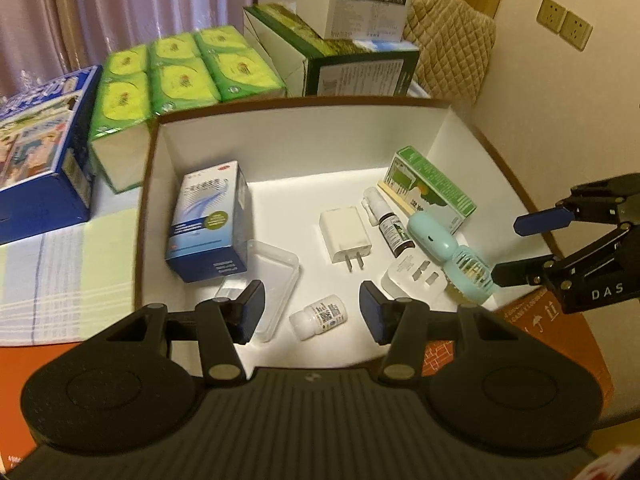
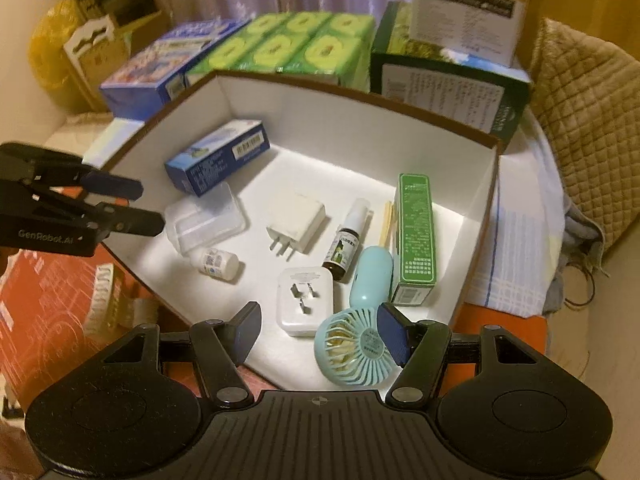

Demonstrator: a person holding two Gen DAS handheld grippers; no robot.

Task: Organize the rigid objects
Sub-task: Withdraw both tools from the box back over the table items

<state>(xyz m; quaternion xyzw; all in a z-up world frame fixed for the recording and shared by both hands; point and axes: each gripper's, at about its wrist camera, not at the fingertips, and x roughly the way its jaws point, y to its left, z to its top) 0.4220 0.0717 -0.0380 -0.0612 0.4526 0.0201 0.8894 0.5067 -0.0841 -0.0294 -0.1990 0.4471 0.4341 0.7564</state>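
Both grippers hung empty, jaws parted: left gripper above the small white pill bottle, right gripper over the pale blue handheld fan. Inside the white-lined cardboard box lay a blue-and-white carton, clear plastic case, two white plug adapters, a dark spray bottle and a green carton. Sorting looked nearly finished, though blur hid whether anything waited outside.
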